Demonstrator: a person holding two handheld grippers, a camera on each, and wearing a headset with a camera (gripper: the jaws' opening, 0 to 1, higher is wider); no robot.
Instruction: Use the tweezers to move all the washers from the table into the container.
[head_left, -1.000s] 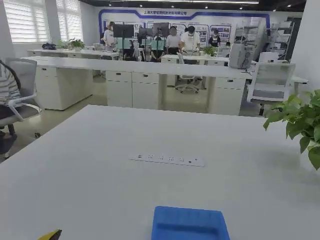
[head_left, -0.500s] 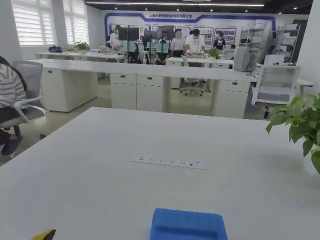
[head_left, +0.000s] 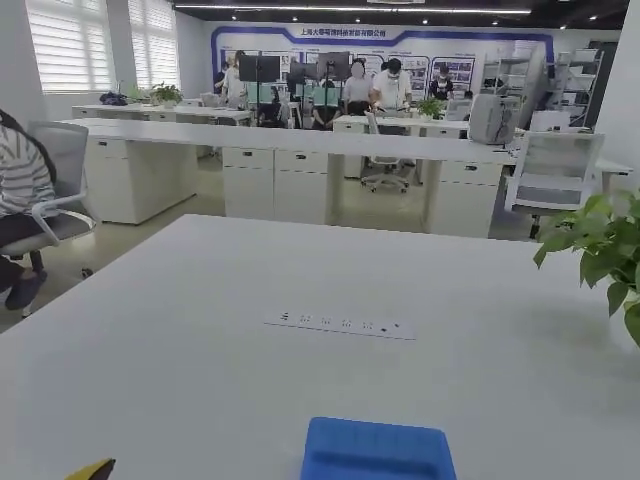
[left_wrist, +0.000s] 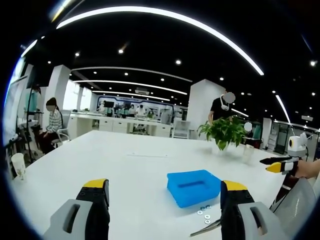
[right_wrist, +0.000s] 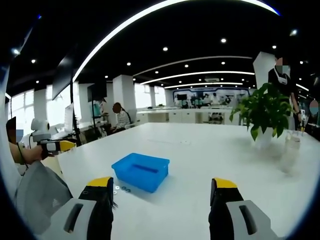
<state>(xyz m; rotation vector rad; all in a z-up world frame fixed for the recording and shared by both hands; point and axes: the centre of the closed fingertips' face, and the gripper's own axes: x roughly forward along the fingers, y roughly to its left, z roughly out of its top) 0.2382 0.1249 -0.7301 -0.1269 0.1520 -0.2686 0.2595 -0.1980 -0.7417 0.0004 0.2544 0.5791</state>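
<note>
A wide white surface (head_left: 180, 360) is stretching away into an open office. It is carrying a blue container (head_left: 377, 452) at its near edge and a power strip (head_left: 340, 323) farther out. A potted plant (head_left: 598, 248) is standing at the right. The left gripper (left_wrist: 164, 184) is pointing across the surface with its fingers apart. The washers (left_wrist: 204, 211) are lying just beside the container, with the tweezers (left_wrist: 206, 229) near them. The right gripper (right_wrist: 161, 184) is also keeping its fingers apart. People (head_left: 390, 85) are standing among the far desks (head_left: 280, 135).
</note>
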